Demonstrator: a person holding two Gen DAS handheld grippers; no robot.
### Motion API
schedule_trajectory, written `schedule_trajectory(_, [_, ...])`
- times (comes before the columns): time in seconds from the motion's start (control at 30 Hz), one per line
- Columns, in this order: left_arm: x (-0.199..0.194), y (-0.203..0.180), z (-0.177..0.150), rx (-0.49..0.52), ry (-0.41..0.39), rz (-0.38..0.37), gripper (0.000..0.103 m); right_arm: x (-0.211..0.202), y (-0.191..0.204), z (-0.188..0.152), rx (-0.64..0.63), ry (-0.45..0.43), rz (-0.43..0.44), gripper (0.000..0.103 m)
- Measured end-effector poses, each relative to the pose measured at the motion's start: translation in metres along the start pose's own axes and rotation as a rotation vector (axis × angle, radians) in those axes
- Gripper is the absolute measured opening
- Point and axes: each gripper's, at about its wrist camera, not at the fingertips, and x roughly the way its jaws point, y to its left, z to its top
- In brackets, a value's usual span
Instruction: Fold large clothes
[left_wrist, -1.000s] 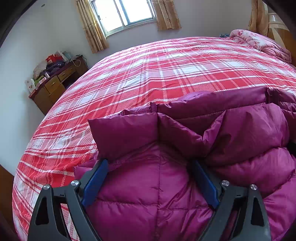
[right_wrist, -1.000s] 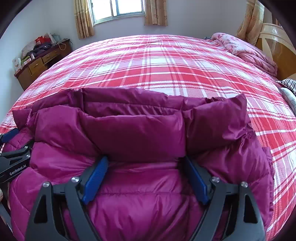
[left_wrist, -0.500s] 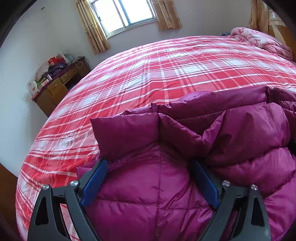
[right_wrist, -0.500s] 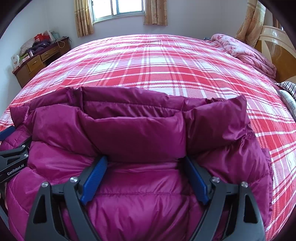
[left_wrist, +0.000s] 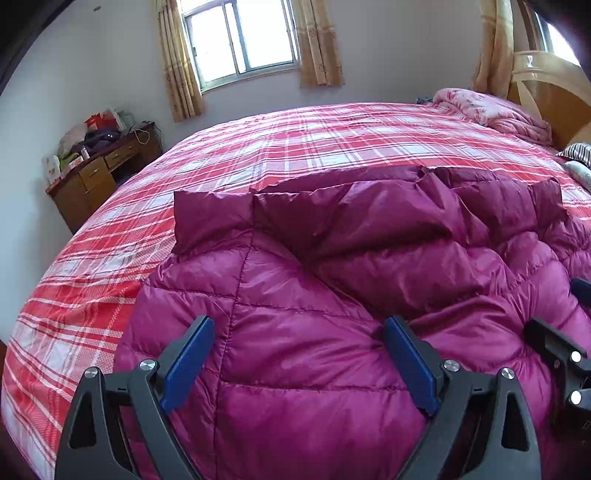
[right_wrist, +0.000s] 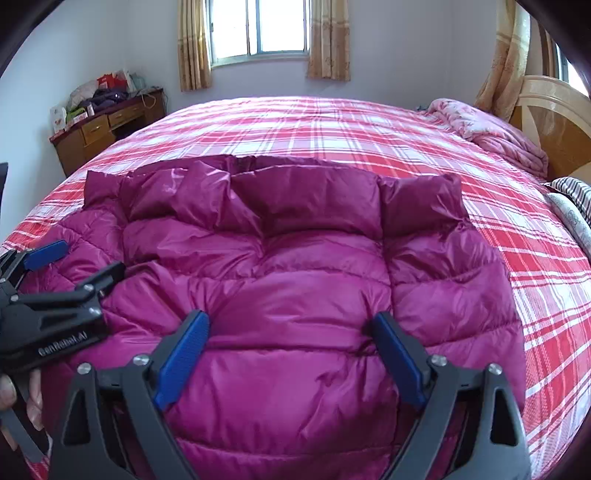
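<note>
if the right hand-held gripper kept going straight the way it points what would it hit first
Most likely the magenta puffer jacket: the right hand-held gripper points down at its quilted panel between the open jaws, with the plaid bedspread beyond. How near is unclear.

Both hand-held grippers (left_wrist: 299, 354) (right_wrist: 291, 347) drew back off the jacket (right_wrist: 295, 266), the right's jaws just opening wider

The jacket (right_wrist: 295, 277) lies on the bed (right_wrist: 332, 129). A desk (right_wrist: 107, 129) stands beyond the bed's left side. A quilt (right_wrist: 491, 136) lies at the right.

Left gripper (left_wrist: 297, 363) spread wide over magenta puffer jacket (left_wrist: 332, 295), plaid bedspread (left_wrist: 295, 140).
</note>
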Motion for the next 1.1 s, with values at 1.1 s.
schedule_trajectory(1.1, [-0.031,0.072,-0.052,-0.192,0.039,0.012,0.102,-0.033,-0.081,-0.031,0.121,0.011,-0.169,0.093])
